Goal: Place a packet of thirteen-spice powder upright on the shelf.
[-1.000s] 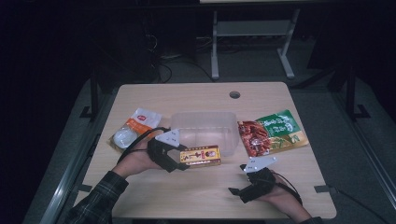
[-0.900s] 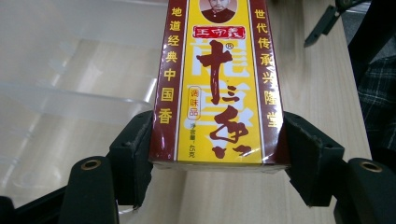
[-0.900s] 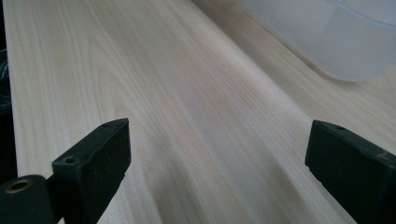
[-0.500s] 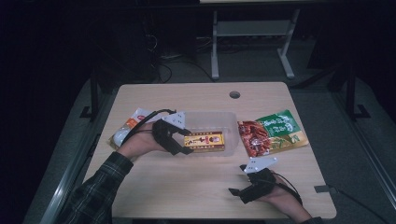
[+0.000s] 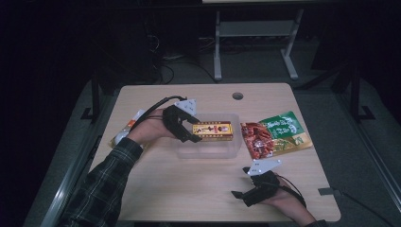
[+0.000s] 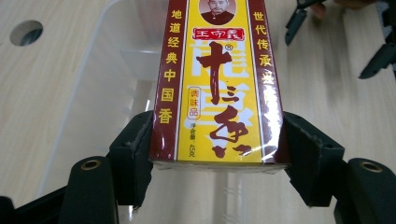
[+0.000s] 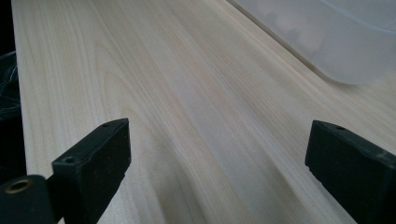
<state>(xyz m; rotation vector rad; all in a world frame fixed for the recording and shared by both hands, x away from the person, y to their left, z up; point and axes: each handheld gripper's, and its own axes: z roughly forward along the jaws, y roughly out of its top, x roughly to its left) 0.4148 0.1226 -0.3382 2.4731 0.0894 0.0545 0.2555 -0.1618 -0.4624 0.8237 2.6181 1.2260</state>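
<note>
The seasoning box (image 5: 215,131) sits at the centre of the high view, held above the clear plastic tub (image 5: 227,150), with its long axis running level across the frame. In the left gripper view the box (image 6: 217,88) fills the upper middle, with the tub (image 6: 93,93) below and behind it.

Handling, by my judgement: the box is light, stiff cardboard under a glossy film wrap. The film is likely slippery, and the walls may dent under hard pressure. I take hold across the two narrow long sides, near one end, where the folded edges give the most stiffness.

My left gripper (image 5: 188,128) is set that way: its jaws stand fairly wide and both pads press flat on the dark red sides of the box at its near end. The grip looks square, with no tilt.

My right gripper (image 5: 246,195) lies at the lower right of the high view, resting on the table (image 5: 189,194), well apart from the tub. In the right gripper view its jaws stand wide apart, with bare wood between them; it holds nothing.
</note>
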